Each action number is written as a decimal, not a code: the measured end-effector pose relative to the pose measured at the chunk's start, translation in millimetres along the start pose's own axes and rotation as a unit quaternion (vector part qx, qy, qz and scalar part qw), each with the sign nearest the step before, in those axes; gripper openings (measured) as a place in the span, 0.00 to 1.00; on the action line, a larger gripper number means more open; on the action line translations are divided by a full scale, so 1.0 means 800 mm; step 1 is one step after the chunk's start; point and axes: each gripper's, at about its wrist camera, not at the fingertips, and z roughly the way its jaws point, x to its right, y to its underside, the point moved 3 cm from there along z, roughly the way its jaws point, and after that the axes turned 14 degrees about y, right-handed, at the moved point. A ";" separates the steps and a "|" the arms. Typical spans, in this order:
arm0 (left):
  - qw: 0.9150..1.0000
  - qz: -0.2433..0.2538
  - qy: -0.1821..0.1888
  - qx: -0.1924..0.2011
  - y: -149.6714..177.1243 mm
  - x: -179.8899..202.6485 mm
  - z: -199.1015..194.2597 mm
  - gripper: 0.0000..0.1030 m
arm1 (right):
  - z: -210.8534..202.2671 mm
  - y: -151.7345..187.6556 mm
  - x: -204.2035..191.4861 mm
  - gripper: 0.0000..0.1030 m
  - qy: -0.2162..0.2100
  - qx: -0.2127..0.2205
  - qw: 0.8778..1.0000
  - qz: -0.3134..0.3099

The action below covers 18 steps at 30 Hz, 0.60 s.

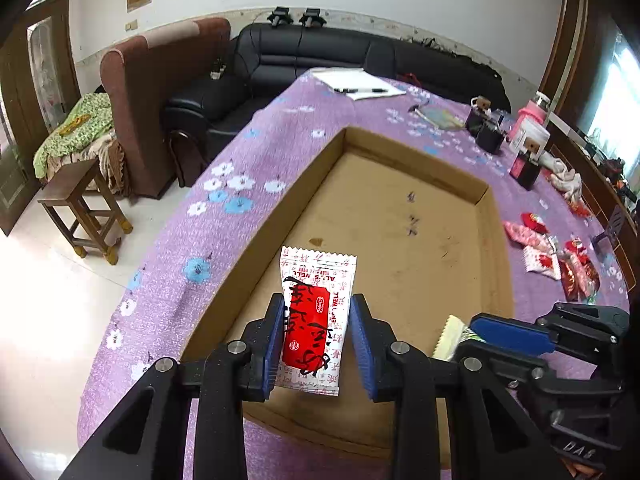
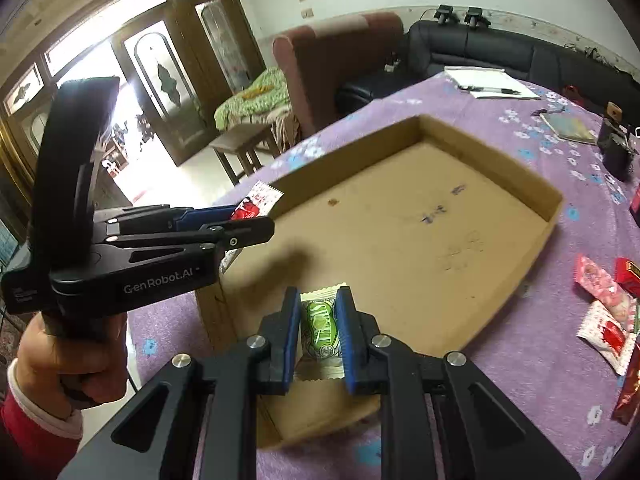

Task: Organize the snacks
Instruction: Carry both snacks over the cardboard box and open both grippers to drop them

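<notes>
Left wrist: red snack packet (image 1: 314, 320) between claw (image 1: 318, 344) pads.

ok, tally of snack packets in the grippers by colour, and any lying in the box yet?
Red-and-white packet, in left gripper: 1
Green packet, in right gripper: 1
Packets lying on the visible floor of the cardboard box: 0
Total: 2, both held

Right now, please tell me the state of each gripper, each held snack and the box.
left gripper: shut on red-and-white packet
right gripper: shut on green packet
red-and-white packet: held above box
green packet: held above box
cardboard box: open, nothing inside
</notes>
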 end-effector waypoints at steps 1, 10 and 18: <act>1.000 0.001 0.000 -0.003 0.002 -0.002 0.004 0.33 | 0.002 0.001 -0.005 0.17 0.005 -0.003 1.000 -0.005; 1.000 -0.003 0.000 -0.023 0.001 -0.009 0.022 0.33 | 0.026 0.002 -0.013 0.17 0.017 -0.022 0.999 -0.026; 0.999 -0.007 -0.017 -0.032 0.005 -0.011 0.029 0.46 | 0.031 0.007 -0.008 0.35 0.027 -0.025 0.999 -0.021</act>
